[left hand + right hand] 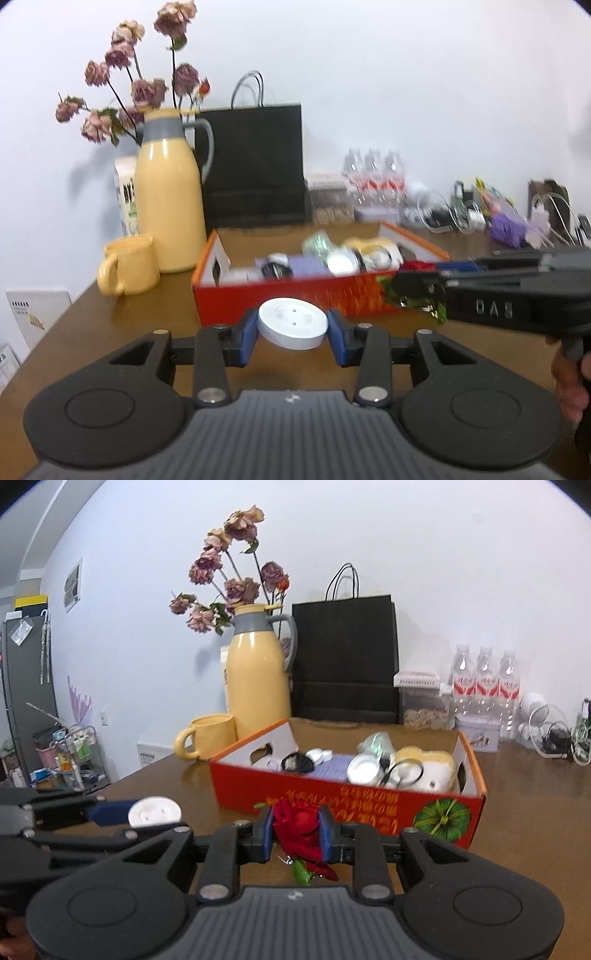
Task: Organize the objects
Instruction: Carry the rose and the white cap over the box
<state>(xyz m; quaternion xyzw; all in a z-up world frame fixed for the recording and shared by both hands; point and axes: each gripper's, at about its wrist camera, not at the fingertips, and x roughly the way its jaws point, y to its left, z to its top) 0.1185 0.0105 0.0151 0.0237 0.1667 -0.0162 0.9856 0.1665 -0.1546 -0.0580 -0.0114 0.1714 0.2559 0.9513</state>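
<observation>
At the table (pixel 110 314), my left tool (pixel 292 334) is clenched on a white disc (pixel 292 323), which sits tilted between the blue pads, clear of the tabletop. My right tool (pixel 296 832) grips a red fabric rose (pixel 299 823), its green leaf and a petal hanging below the pads. Both loads are carried in the air in front of the red cardboard box (pixel 332 794), which lies straight ahead of each tool and runs long from left to right across the view. The box already holds lids, a ring, a pale plush toy and other small things. The rose looks nearer to the box's front wall than the disc, though the fisheye lens makes that hard to judge. Behind the box stand a yellow jug (pixel 168 206) and a yellow mug (pixel 127 264).
</observation>
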